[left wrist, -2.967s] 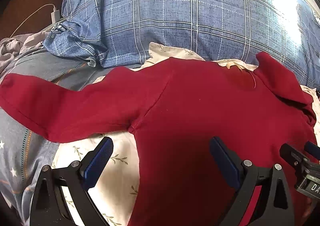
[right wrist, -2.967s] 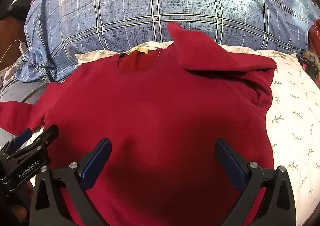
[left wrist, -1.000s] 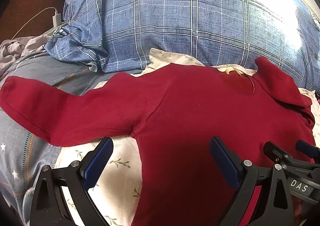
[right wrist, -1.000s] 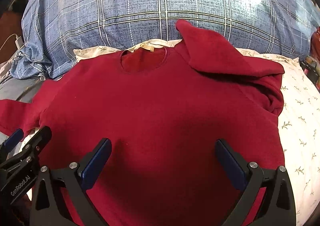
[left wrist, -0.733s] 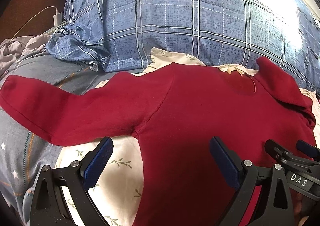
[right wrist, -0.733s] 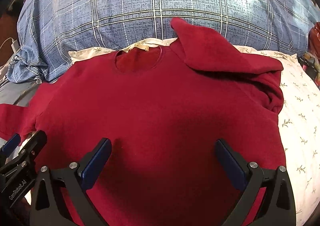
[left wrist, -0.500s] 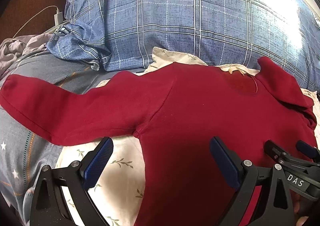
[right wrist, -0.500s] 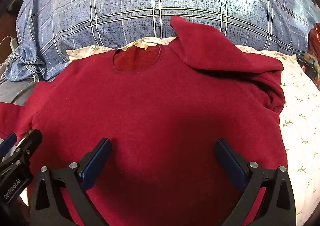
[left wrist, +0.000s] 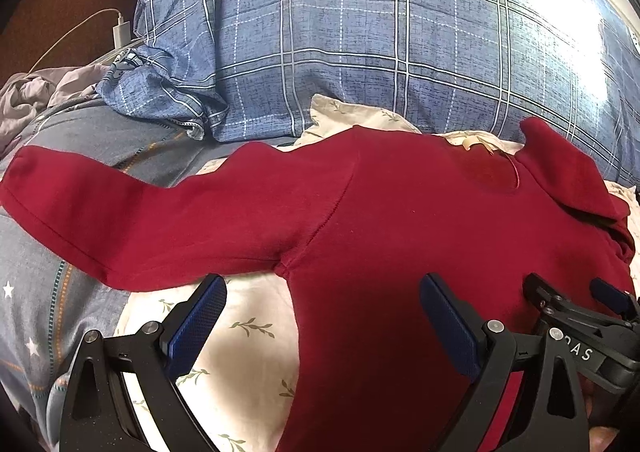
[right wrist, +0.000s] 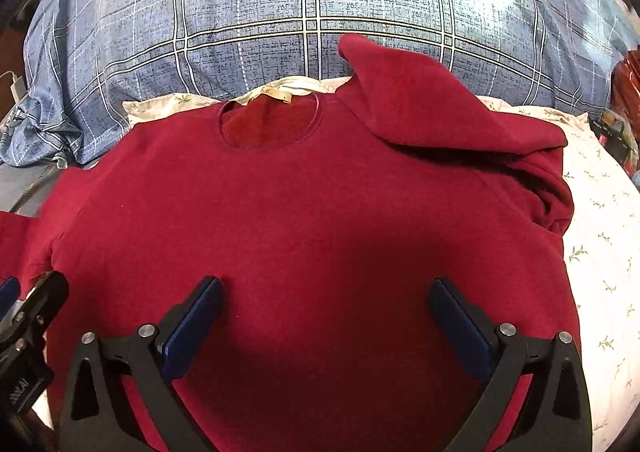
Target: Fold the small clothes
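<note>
A small dark red sweater lies flat, neck hole away from me, on a white leaf-print sheet. Its left sleeve stretches out straight to the left. Its right sleeve is folded back over the shoulder. My left gripper hovers open over the sweater's left side, near the armpit, holding nothing. Over the lower middle of the body my right gripper is open too, with nothing between its fingers. The right gripper also shows at the right edge of the left wrist view.
A big blue plaid pillow lies right behind the sweater. A white charger and cable and crumpled grey cloth sit at the far left. Grey star-print bedding lies under the left sleeve. Something red is at the right edge.
Both grippers have drifted slightly over the sweater and stayed open. The sweater itself has not moved.
</note>
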Tool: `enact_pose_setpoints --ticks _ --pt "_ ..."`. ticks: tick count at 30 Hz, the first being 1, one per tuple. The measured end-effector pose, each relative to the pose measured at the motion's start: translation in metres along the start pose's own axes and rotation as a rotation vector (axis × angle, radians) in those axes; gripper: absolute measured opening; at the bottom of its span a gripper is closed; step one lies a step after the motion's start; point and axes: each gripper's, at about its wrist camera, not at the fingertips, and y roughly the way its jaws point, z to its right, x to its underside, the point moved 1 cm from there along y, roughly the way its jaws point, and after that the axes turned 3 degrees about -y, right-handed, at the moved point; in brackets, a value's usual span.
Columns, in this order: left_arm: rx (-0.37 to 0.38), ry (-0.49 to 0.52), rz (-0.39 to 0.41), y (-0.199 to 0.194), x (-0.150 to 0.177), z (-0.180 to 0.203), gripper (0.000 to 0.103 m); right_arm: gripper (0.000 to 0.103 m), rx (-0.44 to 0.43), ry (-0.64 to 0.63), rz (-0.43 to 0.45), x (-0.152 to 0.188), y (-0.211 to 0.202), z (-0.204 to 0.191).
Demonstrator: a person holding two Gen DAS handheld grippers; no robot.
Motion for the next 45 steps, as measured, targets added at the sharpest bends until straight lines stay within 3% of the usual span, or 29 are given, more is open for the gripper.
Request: enact_pose_setpoints --ticks 13,27,35,41,43,45 --pt "-0.012 -0.012 0.008 -0.006 0.002 -0.005 0.097 0.103 0.02 0.002 -0.01 0.0 0.0 -0.003" --pt "-0.012 -0.05 0.05 -0.027 0.0 -0.026 0.097 0.103 -0.054 0.018 0.011 0.003 -0.029 -0.006" --pt "-0.29 -0.207 0.153 -0.05 -0.019 -0.109 0.097 0.103 -0.123 -0.008 0.016 0.004 -0.04 -0.019" --pt "-0.596 -0.312 0.257 -0.064 -0.036 -0.159 0.097 0.103 -0.136 -0.024 0.024 0.001 -0.042 -0.023" --pt "-0.686 -0.318 0.244 -0.058 -0.04 -0.166 0.097 0.103 -0.143 -0.019 0.018 0.001 -0.04 -0.022" --pt "-0.723 -0.33 0.208 -0.045 -0.041 -0.167 0.097 0.103 -0.151 -0.013 0.012 0.001 -0.039 -0.02"
